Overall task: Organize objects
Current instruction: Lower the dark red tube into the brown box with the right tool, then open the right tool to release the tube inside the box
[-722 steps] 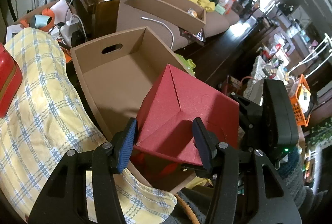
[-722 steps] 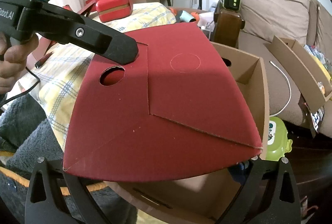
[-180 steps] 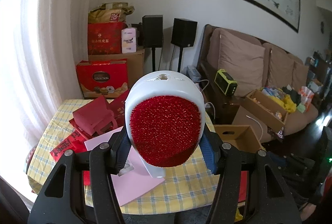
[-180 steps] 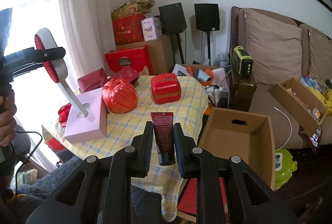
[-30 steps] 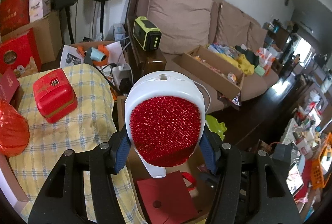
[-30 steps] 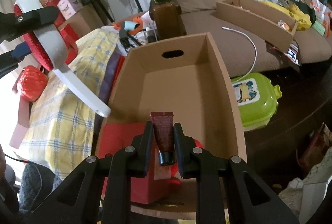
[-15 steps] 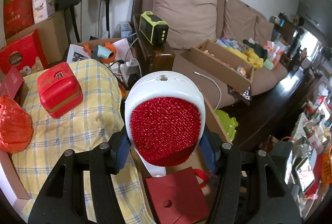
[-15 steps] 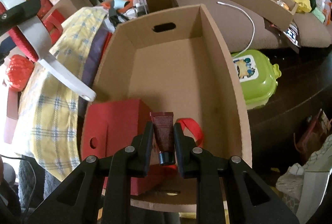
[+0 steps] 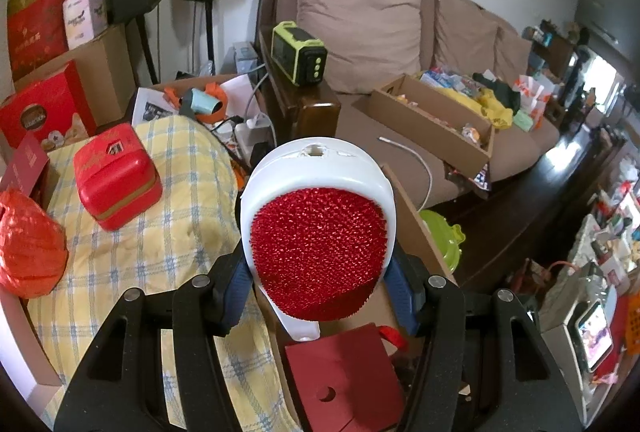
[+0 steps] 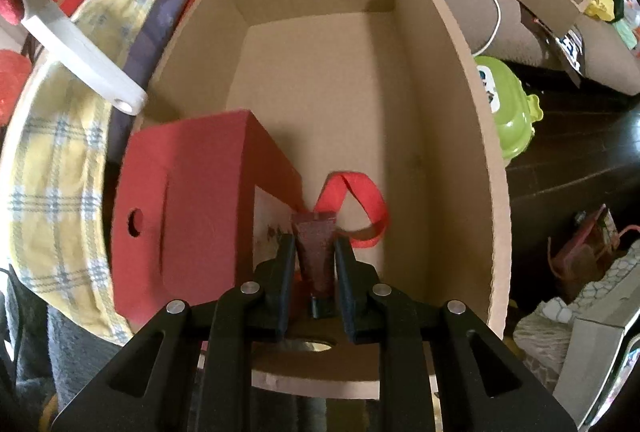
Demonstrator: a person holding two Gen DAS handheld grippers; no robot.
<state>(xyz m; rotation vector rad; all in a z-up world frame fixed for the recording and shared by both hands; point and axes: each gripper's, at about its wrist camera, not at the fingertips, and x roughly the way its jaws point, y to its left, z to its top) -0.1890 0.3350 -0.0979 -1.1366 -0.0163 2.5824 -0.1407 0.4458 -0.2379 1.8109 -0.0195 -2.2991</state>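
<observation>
Beside the brown sofa, a yellow-checked tablecloth.

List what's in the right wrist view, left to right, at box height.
Checked tablecloth → red gift box → dark red tube in the right gripper → red ribbon loop → cardboard box right wall → green lidded container.

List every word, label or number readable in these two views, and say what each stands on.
No text can be read for certain.
Red gift box: print on a round emblem, blurred.
Red bag: gold characters, too small.
Pale carton: script lettering, blurred.
Red tin: lid emblem, unreadable.
Green lunch box: sticker, no legible words.
</observation>
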